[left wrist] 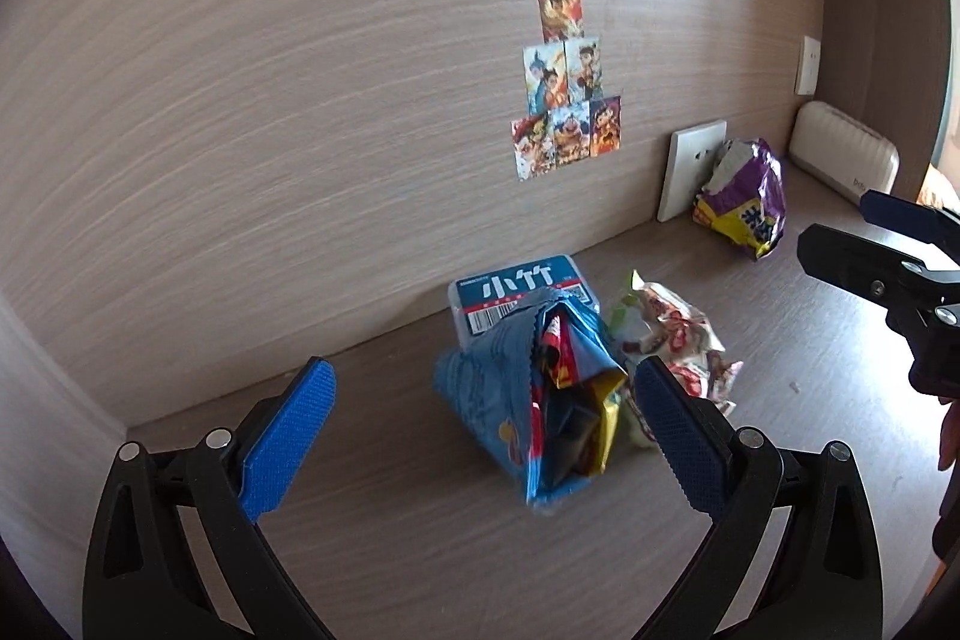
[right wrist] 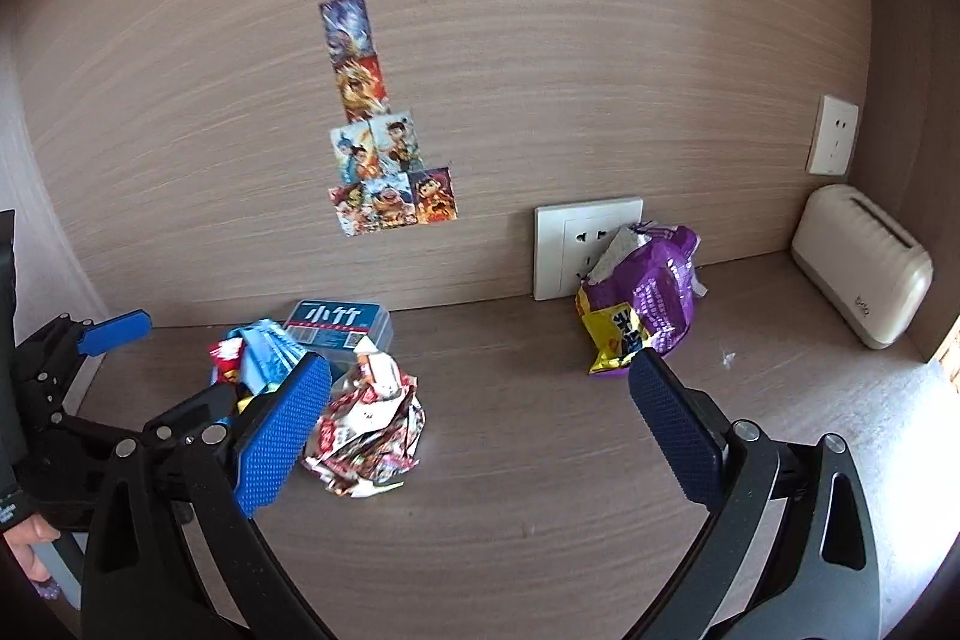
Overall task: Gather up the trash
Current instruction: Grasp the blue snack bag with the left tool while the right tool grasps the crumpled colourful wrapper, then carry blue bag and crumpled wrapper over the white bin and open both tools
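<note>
A blue snack bag stuffed with wrappers stands on the wooden desk between my open left gripper's jaws, untouched. It also shows in the right wrist view. A crumpled red-and-white wrapper lies to its right; in the right wrist view this wrapper sits just right of the left blue pad. A purple-and-yellow bag leans by the wall. My right gripper is open and empty above the desk; it shows at the left view's right edge.
A blue tissue pack lies behind the blue bag by the wall. A white socket plate and a beige box stand at the back right. Stickers are on the wall.
</note>
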